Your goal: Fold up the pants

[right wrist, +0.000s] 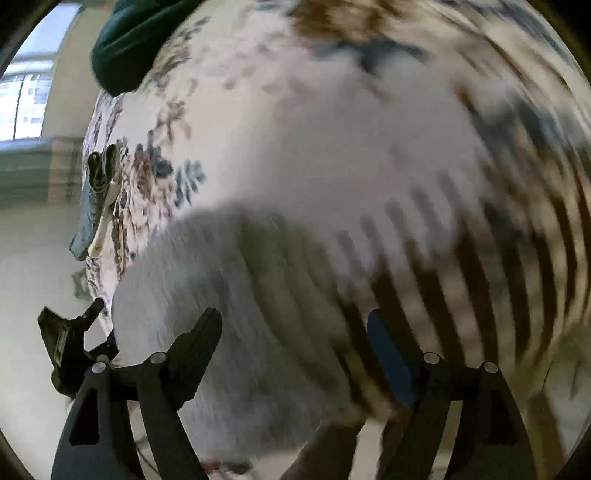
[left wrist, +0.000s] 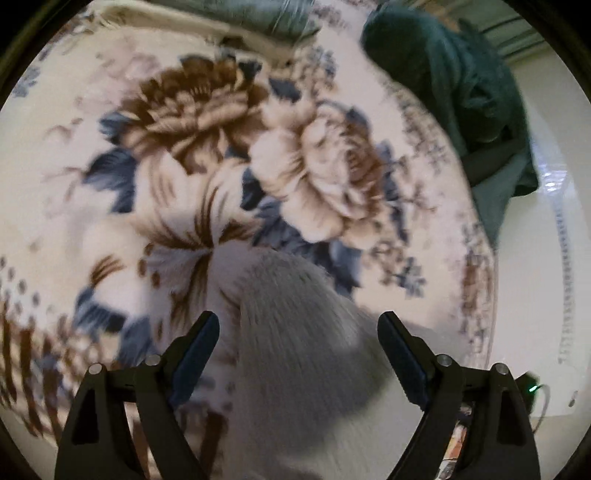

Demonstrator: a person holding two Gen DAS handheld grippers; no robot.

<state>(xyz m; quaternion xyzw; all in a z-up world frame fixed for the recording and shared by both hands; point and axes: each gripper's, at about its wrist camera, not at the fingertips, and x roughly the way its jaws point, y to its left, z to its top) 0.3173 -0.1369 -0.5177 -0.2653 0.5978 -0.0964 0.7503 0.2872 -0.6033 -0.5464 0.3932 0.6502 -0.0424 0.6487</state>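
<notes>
The pants (left wrist: 295, 350) are pale grey and fuzzy, lying bunched on a floral blanket (left wrist: 207, 155). In the left wrist view they sit at the bottom middle, between the spread fingers of my left gripper (left wrist: 299, 325). That gripper is open and its pads stand clear of the cloth on both sides. The right wrist view is blurred. There the pants (right wrist: 236, 302) fill the lower left and middle, under my right gripper (right wrist: 295, 325), which is open wide with its pads not pressing on the fabric. A black part of the left gripper (right wrist: 70, 332) shows at the left edge.
A dark green garment (left wrist: 443, 81) lies heaped at the blanket's far right edge, and it also shows as the dark green garment (right wrist: 129, 44) in the right wrist view. A folded grey-green item (left wrist: 280, 18) rests at the far side. Pale floor (left wrist: 535, 258) lies beyond the blanket's edge.
</notes>
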